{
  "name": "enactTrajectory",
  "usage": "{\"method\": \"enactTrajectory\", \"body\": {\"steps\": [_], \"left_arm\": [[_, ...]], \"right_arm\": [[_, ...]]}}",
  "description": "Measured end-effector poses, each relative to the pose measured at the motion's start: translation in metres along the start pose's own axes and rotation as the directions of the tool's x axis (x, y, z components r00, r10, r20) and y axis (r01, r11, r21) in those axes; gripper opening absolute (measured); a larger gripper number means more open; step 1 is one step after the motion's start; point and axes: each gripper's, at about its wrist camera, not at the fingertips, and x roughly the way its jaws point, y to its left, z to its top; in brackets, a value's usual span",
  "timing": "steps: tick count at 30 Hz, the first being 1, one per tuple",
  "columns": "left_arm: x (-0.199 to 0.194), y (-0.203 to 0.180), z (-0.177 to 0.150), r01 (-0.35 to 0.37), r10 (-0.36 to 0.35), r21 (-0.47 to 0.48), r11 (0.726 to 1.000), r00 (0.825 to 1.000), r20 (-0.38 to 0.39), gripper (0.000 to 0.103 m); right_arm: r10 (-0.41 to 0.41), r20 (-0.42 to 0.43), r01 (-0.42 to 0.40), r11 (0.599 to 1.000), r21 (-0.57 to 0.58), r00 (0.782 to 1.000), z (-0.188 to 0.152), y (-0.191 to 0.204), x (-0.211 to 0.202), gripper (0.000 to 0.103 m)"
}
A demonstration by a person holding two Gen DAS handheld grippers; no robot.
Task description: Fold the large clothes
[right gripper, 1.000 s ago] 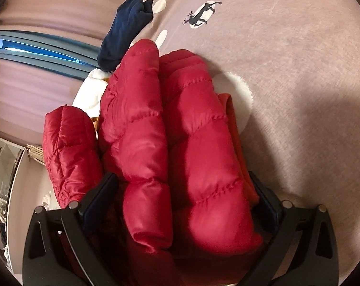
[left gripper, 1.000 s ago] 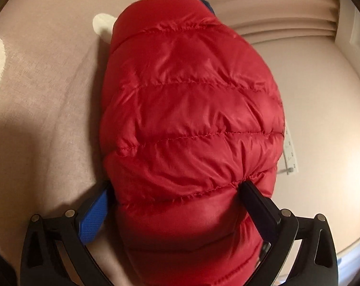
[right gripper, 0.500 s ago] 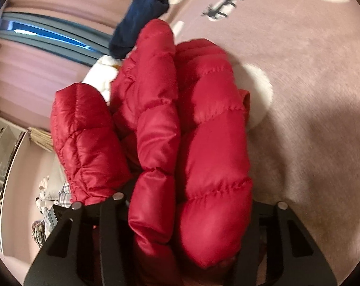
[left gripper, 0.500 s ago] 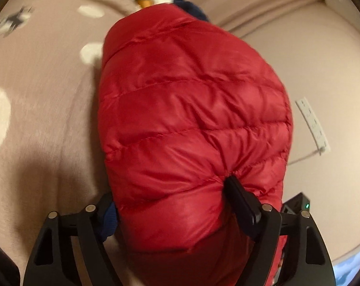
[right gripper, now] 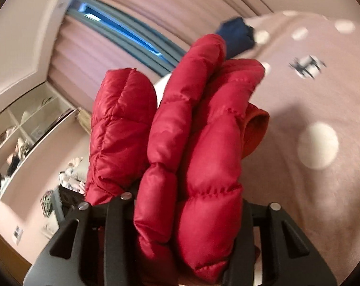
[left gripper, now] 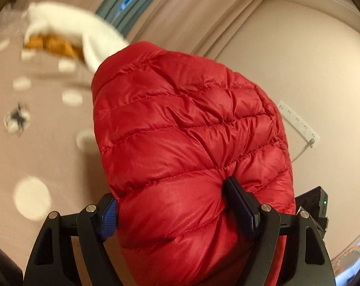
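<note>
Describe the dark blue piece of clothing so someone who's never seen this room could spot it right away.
Start at the pink spotted bedspread in the right wrist view and follow it to its far edge by the curtains. The navy garment lies bunched there, just behind the red puffer jacket; it is the only dark blue fabric.

Domestic bedroom, lived-in.

Evidenced by a pinkish-brown bedspread (right gripper: 323,190) with white dots and a reindeer motif; pleated curtains (right gripper: 103,54) parted over a window strip (right gripper: 122,27) at far left; open cubby shelving (right gripper: 25,131) holding assorted items at left; a white power strip (left gripper: 298,120) on the floor at right; spare garments in white (left gripper: 60,27) and navy (right gripper: 237,35) at the far end.
</note>
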Motion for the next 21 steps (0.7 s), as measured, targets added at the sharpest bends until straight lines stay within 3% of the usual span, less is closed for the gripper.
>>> {"method": "enactTrajectory", "body": {"steps": [3, 7, 12, 16, 21], "left_arm": [[-0.039, -0.005, 0.015, 0.003, -0.004, 0.013, 1.000, 0.997, 0.076, 0.080], [-0.071, -0.019, 0.027, -0.050, 0.044, 0.031, 0.998, 0.984, 0.170, 0.080], [-0.121, -0.029, 0.038, -0.097, 0.085, 0.026, 0.995, 0.952, 0.295, 0.080], [-0.160, -0.013, 0.037, -0.126, 0.108, 0.027, 0.992, 0.929, 0.355, 0.080], [-0.159, 0.007, 0.045, -0.181, 0.179, -0.030, 0.983, 0.915, 0.362, 0.080]], "right_arm": [[0.049, 0.010, -0.048, 0.997, -0.060, 0.999, 0.005, 0.026, -0.003, 0.039], [0.108, 0.009, -0.107, 0.987, -0.123, 0.994, 0.007, 0.066, -0.001, 0.040], [0.194, -0.022, -0.194, 0.964, -0.183, 0.981, 0.009, 0.112, 0.015, 0.041], [0.244, -0.039, -0.246, 0.944, -0.220, 0.969, 0.006, 0.136, 0.028, 0.041], [0.233, -0.080, -0.245, 0.940, -0.238, 0.969, 0.004, 0.146, 0.058, 0.041]]}}
